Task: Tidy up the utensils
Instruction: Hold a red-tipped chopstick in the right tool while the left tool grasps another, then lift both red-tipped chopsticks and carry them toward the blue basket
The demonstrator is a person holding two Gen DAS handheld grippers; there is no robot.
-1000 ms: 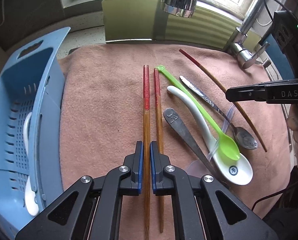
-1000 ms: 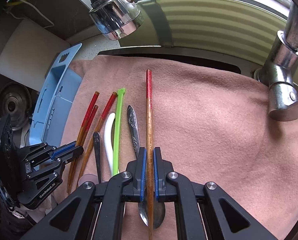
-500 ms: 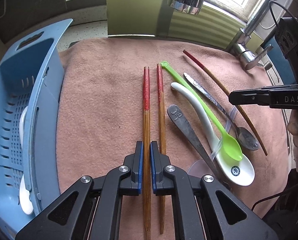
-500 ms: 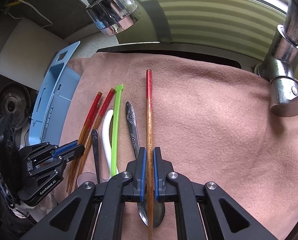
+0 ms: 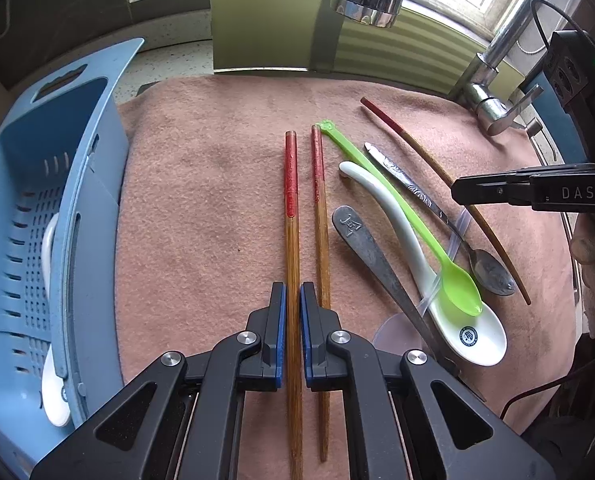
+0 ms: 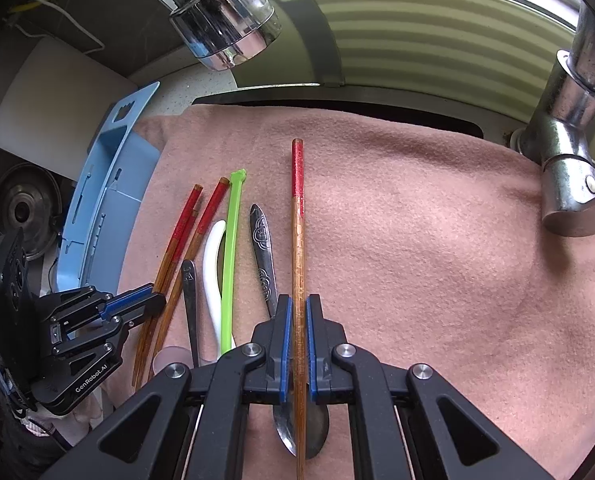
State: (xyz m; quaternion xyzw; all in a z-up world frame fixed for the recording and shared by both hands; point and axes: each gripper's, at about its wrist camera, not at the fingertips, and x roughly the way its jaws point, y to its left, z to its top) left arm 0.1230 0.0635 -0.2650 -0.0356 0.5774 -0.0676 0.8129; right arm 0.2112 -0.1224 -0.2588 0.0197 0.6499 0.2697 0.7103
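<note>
- Left gripper (image 5: 292,300): clamping a red-tipped chopstick (image 5: 291,216), lying beside its twin (image 5: 319,208) on the pink towel (image 5: 197,220).
- Right gripper (image 6: 298,320): pinching another chopstick (image 6: 297,240) over the towel, beside a metal spoon (image 6: 263,248).

Three red-tipped chopsticks (image 5: 291,216) (image 5: 318,200) (image 5: 437,172). Four spoons on the pink towel (image 5: 201,200): one green (image 5: 417,224), one white ceramic (image 5: 401,232), two metal (image 5: 369,252) (image 5: 429,208). One white spoon (image 5: 49,240) inside one blue basket (image 5: 25,168). Two grippers (image 5: 292,296) (image 6: 297,312).
</note>
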